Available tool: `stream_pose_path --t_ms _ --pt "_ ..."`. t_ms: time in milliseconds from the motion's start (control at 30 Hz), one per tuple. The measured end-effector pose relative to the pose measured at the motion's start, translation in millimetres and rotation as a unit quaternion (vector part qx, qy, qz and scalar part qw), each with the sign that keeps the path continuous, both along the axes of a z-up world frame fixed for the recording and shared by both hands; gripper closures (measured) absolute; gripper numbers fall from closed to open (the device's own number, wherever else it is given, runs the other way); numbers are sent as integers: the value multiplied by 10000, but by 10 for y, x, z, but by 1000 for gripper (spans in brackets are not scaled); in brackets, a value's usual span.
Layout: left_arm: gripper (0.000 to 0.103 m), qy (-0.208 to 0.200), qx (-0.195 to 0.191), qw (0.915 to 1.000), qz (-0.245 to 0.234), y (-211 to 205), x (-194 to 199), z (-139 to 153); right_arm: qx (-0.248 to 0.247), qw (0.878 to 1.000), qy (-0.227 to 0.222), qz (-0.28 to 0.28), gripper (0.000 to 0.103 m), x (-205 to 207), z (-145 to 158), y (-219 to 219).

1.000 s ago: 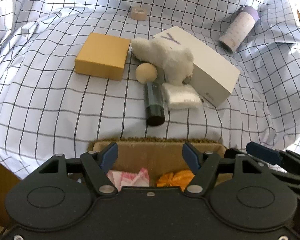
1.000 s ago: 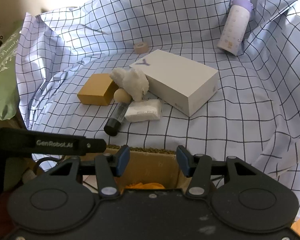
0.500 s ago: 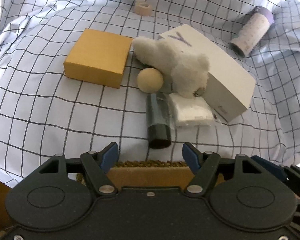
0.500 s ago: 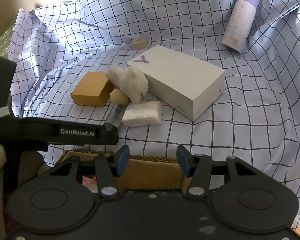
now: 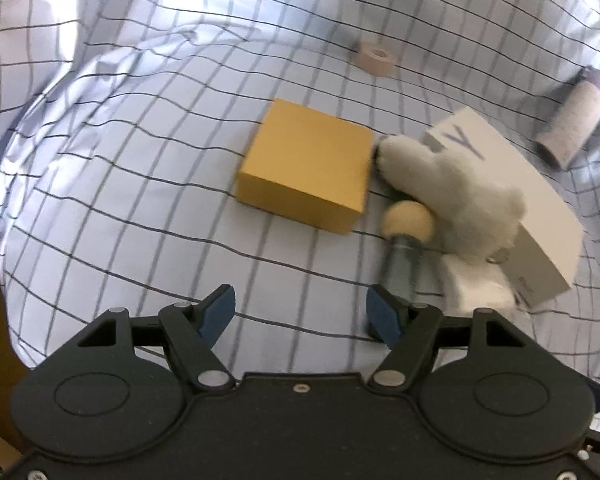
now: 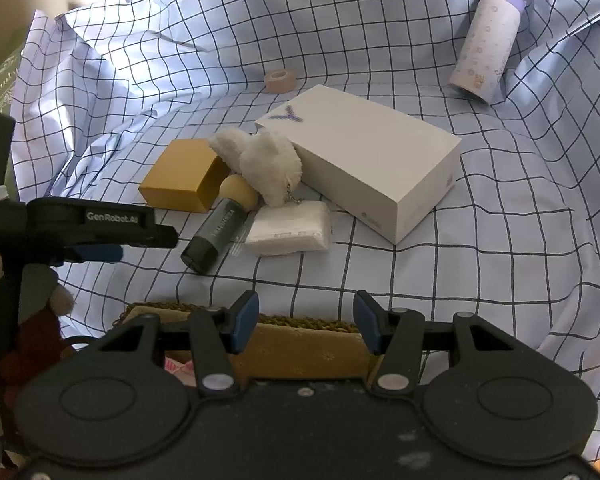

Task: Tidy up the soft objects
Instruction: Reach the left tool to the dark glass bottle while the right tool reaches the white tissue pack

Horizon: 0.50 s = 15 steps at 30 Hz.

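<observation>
The left wrist view is blurred, so fine detail there is hard to make out, and the near end of the dark bottle (image 5: 405, 268) is hidden behind the left tool (image 5: 302, 314), whose blue-tipped fingers stand wide apart with nothing between them, above the checked cloth (image 5: 140, 184). The right tool (image 6: 306, 326) is likewise spread apart and empty; its black body cuts off most of a woven basket (image 6: 300, 354) at the near edge, where only a scrap of pink cloth shows inside. The soft white plush toy (image 6: 268, 166), the thing to be tidied, lies in the middle of the cloth-covered surface, leaning against the white box (image 6: 376, 164) on its right and touching the yellow box (image 6: 180, 174) on its left. A small metal chain hangs from it over a white tissue pack (image 6: 290, 228) just near of it. The bottle's round tan cap (image 6: 242, 190) tucks under the plush. Farther back sit a beige tape roll (image 6: 280, 80) and, far right, a lilac-lidded flask (image 6: 486, 38) lying tilted on a fold. The white box carries a purple "Y"; the left tool, seen from the right wrist view at the left edge, reads "GenRobot.AI". Print on the bottle and flask is too small to read.
</observation>
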<state>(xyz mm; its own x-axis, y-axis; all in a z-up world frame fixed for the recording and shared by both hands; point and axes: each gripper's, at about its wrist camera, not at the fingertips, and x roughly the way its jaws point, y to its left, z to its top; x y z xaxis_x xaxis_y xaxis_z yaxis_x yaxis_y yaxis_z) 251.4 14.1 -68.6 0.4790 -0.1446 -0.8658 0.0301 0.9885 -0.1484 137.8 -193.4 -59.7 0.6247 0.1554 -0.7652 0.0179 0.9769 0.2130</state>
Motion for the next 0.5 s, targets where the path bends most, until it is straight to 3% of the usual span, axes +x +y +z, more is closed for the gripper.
stream_pose_path --t_ms 200,367,500 --pt "35 -6 -293 9996 15 0 -127 73 11 10000 51 18 50 23 -21 17" --pt "35 -16 -505 9980 -376 -182 -163 99 15 10000 75 30 50 31 -28 28" --pt "34 61 -436 9972 -602 -309 -161 38 22 10000 74 -9 50 26 -24 3"
